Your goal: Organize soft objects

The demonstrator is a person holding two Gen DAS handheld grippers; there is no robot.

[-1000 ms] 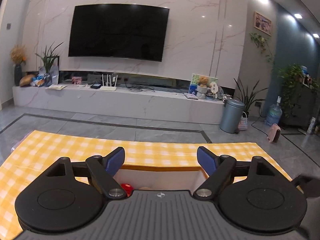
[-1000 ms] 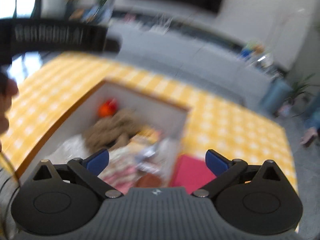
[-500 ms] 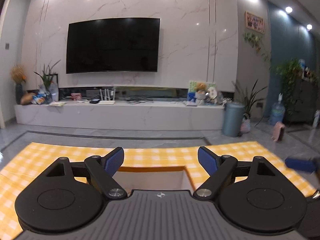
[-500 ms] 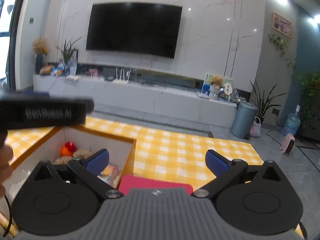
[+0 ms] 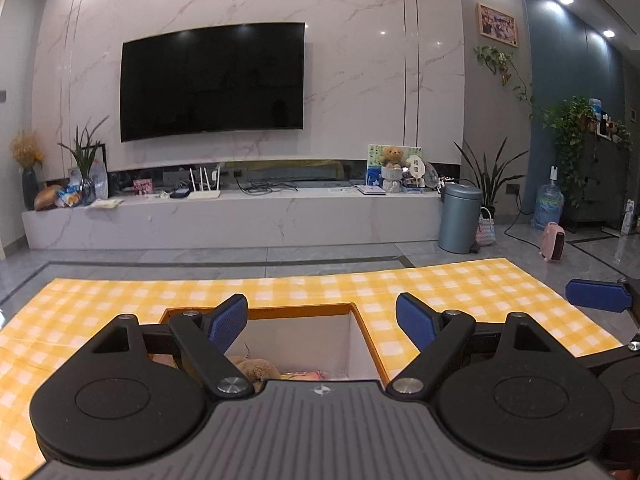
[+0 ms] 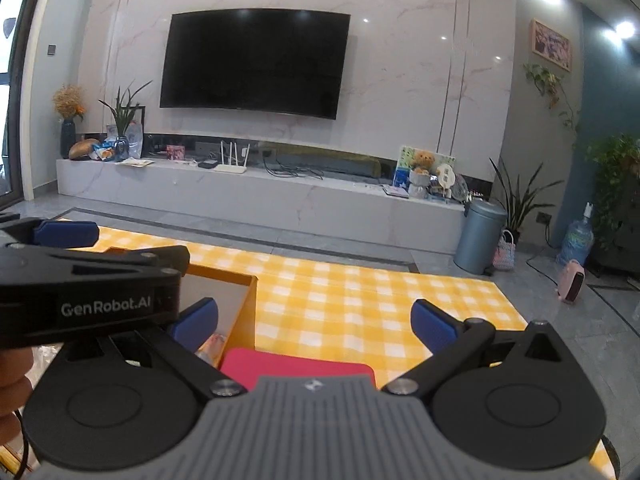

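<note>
judging by the orange-rimmed white cardboard box (image 5: pixel 352 344), you've mostly finished: a tan plush toy (image 5: pixel 256 368) already lies inside. your left tool (image 5: pixel 322 322) and right tool (image 6: pixel 314 320) hang spread and empty; the flat pink cushion (image 6: pixel 296 366) beside the box remains.

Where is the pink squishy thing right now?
In the right wrist view, the pink pad lies on the yellow checked cloth, just right of the box, low between the open right tool's fingers.
</note>
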